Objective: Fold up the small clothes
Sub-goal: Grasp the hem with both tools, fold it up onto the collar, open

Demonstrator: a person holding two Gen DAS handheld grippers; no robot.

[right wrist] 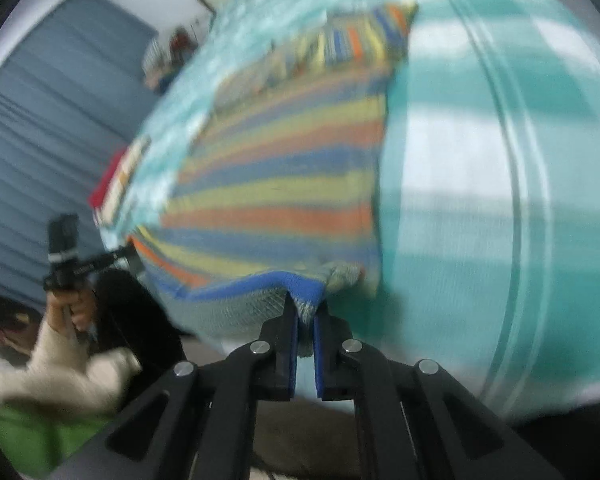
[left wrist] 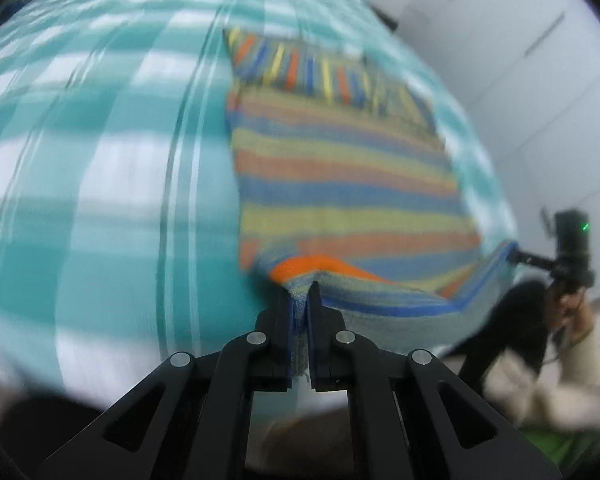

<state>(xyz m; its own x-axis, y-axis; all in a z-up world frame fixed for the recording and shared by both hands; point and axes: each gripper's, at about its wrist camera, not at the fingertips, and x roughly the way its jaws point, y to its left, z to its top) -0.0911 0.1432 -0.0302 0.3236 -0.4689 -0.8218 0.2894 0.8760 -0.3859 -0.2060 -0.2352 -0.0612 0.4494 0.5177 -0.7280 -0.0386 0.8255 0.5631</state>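
Observation:
A small striped garment (left wrist: 340, 168), in orange, blue and yellow bands, lies spread on a teal checked bedsheet (left wrist: 100, 160). My left gripper (left wrist: 300, 292) is shut on its near left corner and lifts that hem off the sheet. In the right wrist view the same garment (right wrist: 284, 184) stretches away from me, and my right gripper (right wrist: 306, 304) is shut on its near right corner at the blue hem. Each gripper shows in the other's view, held at the bed's near edge: the right one (left wrist: 516, 256) and the left one (right wrist: 132, 256). Both views are motion-blurred.
The teal checked sheet (right wrist: 480, 200) covers the bed on all sides of the garment. White cupboard doors (left wrist: 520, 60) stand beyond the bed on one side, a blue-grey slatted wall (right wrist: 52, 120) on the other. A red and striped item (right wrist: 112, 188) lies at the bed's far-left edge.

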